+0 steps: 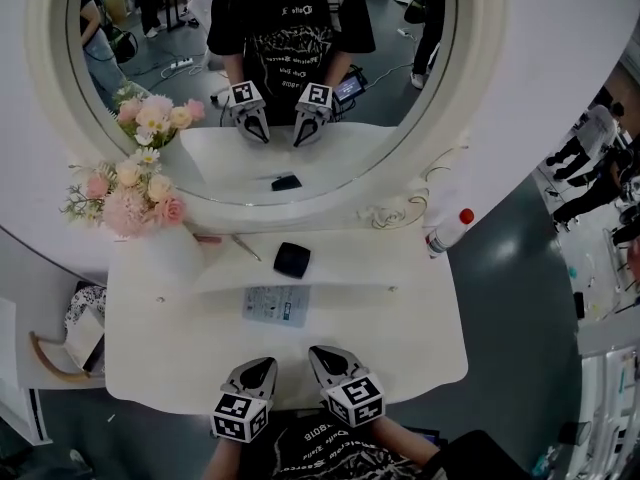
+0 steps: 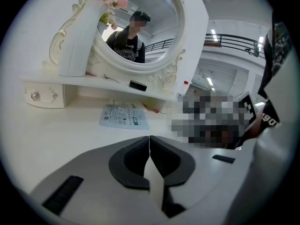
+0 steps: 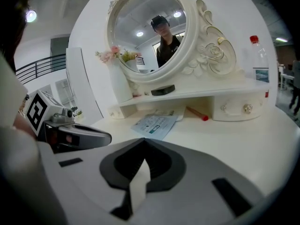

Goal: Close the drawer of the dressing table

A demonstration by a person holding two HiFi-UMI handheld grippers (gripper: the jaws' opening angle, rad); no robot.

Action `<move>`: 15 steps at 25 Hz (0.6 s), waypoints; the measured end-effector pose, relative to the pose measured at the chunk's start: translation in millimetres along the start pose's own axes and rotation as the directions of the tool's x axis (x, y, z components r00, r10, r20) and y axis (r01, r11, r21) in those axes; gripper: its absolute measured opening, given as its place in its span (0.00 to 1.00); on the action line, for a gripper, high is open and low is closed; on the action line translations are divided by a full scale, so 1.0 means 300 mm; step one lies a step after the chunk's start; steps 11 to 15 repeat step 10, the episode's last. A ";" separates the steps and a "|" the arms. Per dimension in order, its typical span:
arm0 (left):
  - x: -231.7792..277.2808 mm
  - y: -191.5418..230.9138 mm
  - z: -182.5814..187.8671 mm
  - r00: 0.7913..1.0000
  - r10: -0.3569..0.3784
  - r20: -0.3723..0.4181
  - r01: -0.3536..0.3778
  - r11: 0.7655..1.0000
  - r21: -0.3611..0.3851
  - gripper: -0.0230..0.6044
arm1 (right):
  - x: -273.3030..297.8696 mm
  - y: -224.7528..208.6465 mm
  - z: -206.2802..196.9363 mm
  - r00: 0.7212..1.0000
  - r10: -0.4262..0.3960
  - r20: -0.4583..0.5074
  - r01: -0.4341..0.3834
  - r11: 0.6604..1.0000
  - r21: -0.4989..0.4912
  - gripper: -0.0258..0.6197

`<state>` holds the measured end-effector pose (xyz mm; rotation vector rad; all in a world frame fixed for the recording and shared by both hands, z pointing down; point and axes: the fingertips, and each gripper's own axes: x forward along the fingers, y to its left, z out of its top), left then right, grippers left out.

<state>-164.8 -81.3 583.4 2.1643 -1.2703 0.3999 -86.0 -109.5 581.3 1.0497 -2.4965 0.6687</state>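
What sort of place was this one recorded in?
Probably a staged set in an open lab or office hall, not a bedroom: white dressing table, oval mirror and flowers, yet grey floor and people standing about at the right.

Hardly anything here reads clearly. The leaflet (image 1: 277,305) on the dressing table (image 1: 420,348), centre frame, carries print too small to make out. The person's black T-shirt (image 1: 322,455), bottom centre, bears white figures, possibly "2018". The bottle label (image 3: 261,74) is illegible.
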 end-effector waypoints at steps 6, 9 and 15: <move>-0.008 0.009 -0.007 1.000 0.005 -0.005 -0.006 1.000 -0.002 0.06 | 0.013 0.019 -0.005 1.000 0.011 -0.015 -0.011 1.000 -0.013 0.05; -0.008 0.013 -0.008 1.000 0.006 -0.006 -0.006 1.000 -0.003 0.06 | 0.018 0.024 -0.006 1.000 0.014 -0.017 -0.014 1.000 -0.016 0.05; -0.008 0.015 -0.009 1.000 0.006 -0.006 -0.006 1.000 -0.004 0.06 | 0.019 0.025 -0.007 1.000 0.015 -0.017 -0.015 1.000 -0.017 0.05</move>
